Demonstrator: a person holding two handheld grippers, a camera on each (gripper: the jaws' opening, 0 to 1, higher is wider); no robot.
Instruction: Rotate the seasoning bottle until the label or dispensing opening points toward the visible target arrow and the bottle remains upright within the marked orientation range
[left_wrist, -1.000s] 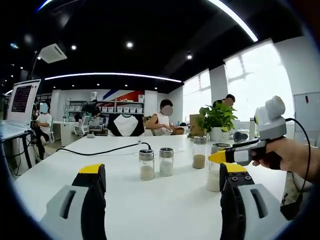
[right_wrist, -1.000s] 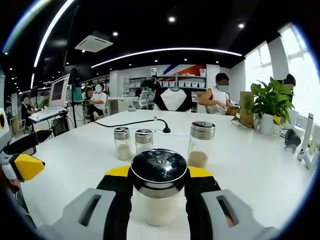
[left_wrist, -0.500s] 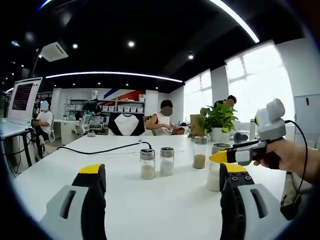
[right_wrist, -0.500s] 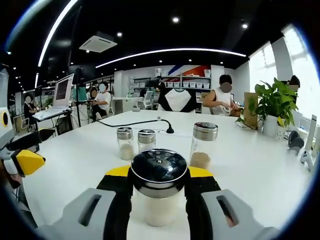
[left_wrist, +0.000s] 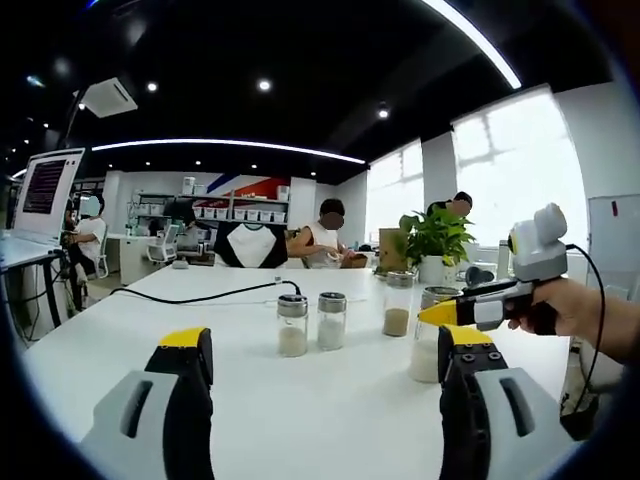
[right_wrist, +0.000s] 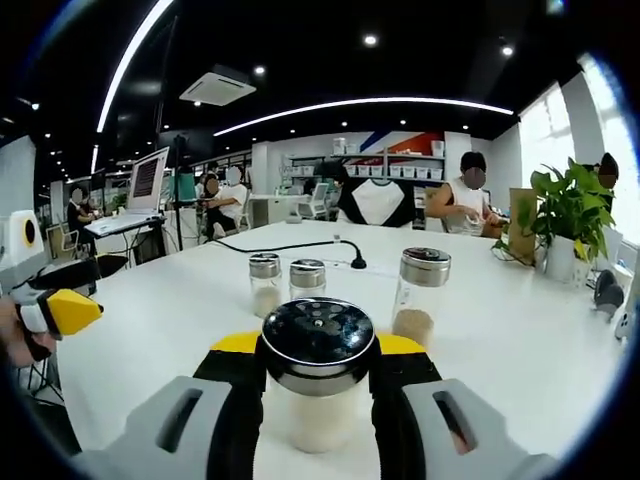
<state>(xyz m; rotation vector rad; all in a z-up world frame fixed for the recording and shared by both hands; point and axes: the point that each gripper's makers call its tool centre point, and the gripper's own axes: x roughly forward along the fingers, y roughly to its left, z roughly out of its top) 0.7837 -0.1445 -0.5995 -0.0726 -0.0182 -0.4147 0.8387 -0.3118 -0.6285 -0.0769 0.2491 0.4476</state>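
The right gripper (right_wrist: 318, 400) is clenching the upright seasoning bottle (right_wrist: 318, 375) between its fingers near the desk's (right_wrist: 150, 320) front edge — axis vertical; the left gripper (left_wrist: 320, 400) is hanging released, well apart.

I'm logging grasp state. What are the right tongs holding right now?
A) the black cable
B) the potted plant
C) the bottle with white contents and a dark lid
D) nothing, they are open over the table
C: in the right gripper view, the right tongs clamp the seasoning bottle on both sides below its dark lid.
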